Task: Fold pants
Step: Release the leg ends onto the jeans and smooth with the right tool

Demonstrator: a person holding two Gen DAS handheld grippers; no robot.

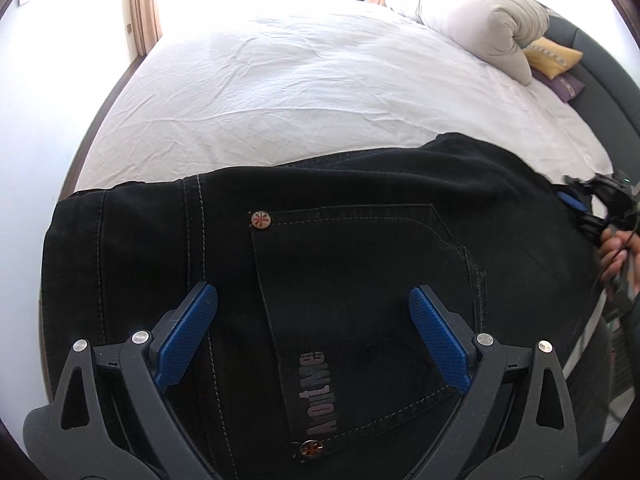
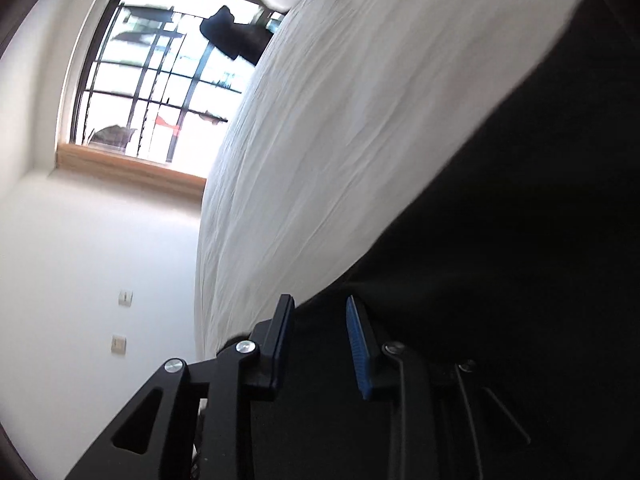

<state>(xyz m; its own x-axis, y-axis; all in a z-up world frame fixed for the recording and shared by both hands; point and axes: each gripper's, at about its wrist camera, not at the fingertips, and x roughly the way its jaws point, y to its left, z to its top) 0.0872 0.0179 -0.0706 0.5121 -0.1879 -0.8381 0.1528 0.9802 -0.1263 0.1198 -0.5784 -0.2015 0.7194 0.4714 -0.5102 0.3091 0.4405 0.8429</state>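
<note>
Fingers (image 1: 200, 312) of the left gripper (image 1: 312, 300) spread wide above black pants (image 1: 340, 264), pocket and rivets showing, lower frame on the white bed (image 1: 280, 80); right gripper (image 2: 320, 312) narrowly parted at their edge.

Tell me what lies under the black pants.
The black pants lie on the bed's white sheet, which shows beyond their far edge. Whatever is directly beneath the fabric is covered and cannot be seen.
</note>
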